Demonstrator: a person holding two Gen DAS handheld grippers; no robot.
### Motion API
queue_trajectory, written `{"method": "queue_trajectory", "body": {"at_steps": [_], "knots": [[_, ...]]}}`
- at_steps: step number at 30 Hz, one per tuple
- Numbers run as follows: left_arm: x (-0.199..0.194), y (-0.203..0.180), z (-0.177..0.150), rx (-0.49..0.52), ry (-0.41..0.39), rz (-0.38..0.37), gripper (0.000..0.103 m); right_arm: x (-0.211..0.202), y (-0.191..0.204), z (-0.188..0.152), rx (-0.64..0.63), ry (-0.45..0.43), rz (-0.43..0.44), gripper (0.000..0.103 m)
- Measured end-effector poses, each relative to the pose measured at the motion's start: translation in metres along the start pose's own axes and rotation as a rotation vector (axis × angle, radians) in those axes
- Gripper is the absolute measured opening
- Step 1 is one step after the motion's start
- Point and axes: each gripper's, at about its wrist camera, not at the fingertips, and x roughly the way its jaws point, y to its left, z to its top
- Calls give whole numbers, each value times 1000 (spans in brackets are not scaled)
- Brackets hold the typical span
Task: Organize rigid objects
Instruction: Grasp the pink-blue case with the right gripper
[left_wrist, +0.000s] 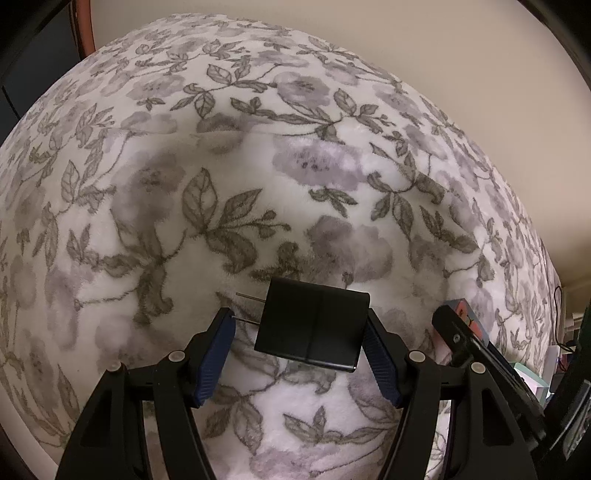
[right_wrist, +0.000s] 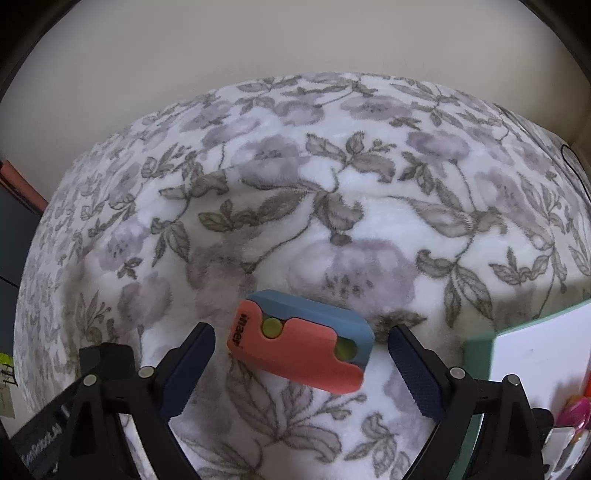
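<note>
In the left wrist view a black plug-in adapter (left_wrist: 312, 326) with two metal prongs pointing left lies on the floral blanket (left_wrist: 258, 166). My left gripper (left_wrist: 301, 328) is open with its jaws on either side of the adapter; the right finger looks close to or touching its edge. In the right wrist view a coral and blue block (right_wrist: 301, 345) with yellow-green dots lies on the blanket between the jaws of my open right gripper (right_wrist: 301, 343), apart from both fingers. The block's corner (left_wrist: 467, 314) and the right gripper also show at the right of the left wrist view.
A mint-green box with a white inside (right_wrist: 532, 354) stands at the right, with pink items (right_wrist: 576, 410) at its lower edge. A beige wall (right_wrist: 295, 44) lies behind the blanket. A black cable (right_wrist: 574, 166) runs at the far right. Dark furniture (left_wrist: 33, 66) stands at the left.
</note>
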Motion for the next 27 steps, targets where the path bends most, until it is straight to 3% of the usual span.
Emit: {"method": "queue_trajectory", "body": {"at_steps": [11, 19, 27], "knots": [[1, 6, 1, -17, 10, -12, 70, 1, 5, -1, -7, -11, -105, 76], [0, 5, -4, -10, 15, -16, 70, -10, -1, -18, -9, 8, -93, 76], [-24, -3, -12, 23, -30, -15, 70, -46, -15, -32, 6, -8, -69, 76]]}}
